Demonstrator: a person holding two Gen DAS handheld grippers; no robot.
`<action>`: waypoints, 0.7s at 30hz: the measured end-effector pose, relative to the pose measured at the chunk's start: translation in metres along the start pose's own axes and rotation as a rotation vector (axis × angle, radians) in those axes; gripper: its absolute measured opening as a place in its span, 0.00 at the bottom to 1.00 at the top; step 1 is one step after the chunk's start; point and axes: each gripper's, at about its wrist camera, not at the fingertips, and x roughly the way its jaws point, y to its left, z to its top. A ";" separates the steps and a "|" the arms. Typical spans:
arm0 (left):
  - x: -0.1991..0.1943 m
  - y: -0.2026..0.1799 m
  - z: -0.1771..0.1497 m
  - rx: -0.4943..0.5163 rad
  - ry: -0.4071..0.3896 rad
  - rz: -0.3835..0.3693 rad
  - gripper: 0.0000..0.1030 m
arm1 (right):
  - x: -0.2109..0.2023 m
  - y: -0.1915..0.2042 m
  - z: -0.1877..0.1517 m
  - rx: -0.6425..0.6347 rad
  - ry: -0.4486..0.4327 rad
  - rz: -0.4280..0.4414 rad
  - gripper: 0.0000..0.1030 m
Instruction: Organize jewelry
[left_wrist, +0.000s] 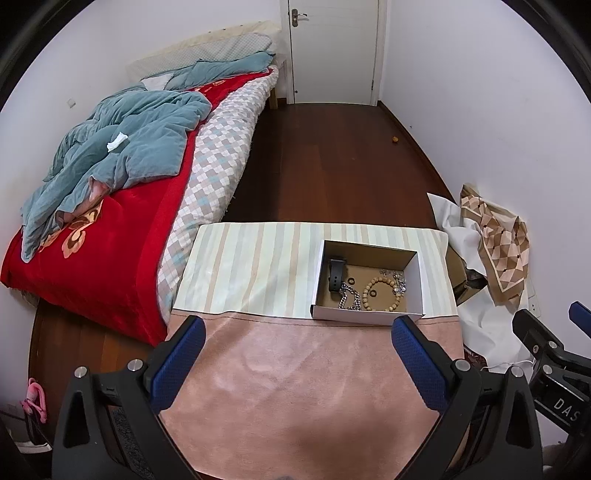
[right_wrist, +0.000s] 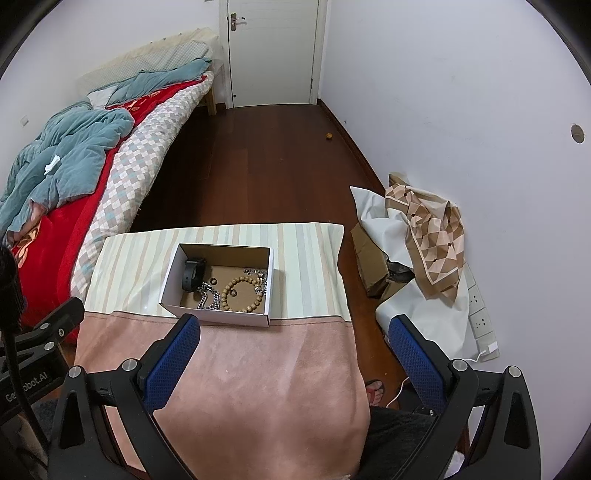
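An open white cardboard box (left_wrist: 413, 291) (right_wrist: 170, 284) stands on the striped far part of the table. Inside lie a black watch (left_wrist: 337, 274) (right_wrist: 192, 274), a silver chain (left_wrist: 349, 295) (right_wrist: 208, 297), a wooden bead bracelet (left_wrist: 382, 293) (right_wrist: 242, 291), small dark rings (left_wrist: 350, 281) and a silver beaded piece (left_wrist: 397, 278) (right_wrist: 256, 274). My left gripper (left_wrist: 301, 326) hangs open over the pink cloth, just short of the box. My right gripper (right_wrist: 295, 325) is open too, near the box's front right corner. Neither holds anything.
The table carries a pink cloth (left_wrist: 295, 387) in front and a striped cloth (left_wrist: 251, 269) behind. A bed (left_wrist: 110, 221) with red and teal bedding lies left. Paper, a patterned scarf (right_wrist: 432, 243) and a cardboard box (right_wrist: 369, 266) sit on the floor at the right. A foot in a sandal (right_wrist: 375, 391) shows below the table edge.
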 end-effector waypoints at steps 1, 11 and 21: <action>0.000 -0.001 0.000 0.000 0.001 0.000 1.00 | 0.000 0.000 0.000 -0.001 -0.002 0.000 1.00; -0.001 -0.001 -0.001 -0.001 -0.002 0.004 1.00 | -0.001 0.001 0.000 -0.006 -0.002 -0.002 1.00; -0.001 -0.001 -0.004 -0.005 0.005 -0.009 1.00 | -0.003 0.003 0.001 -0.011 -0.001 0.001 1.00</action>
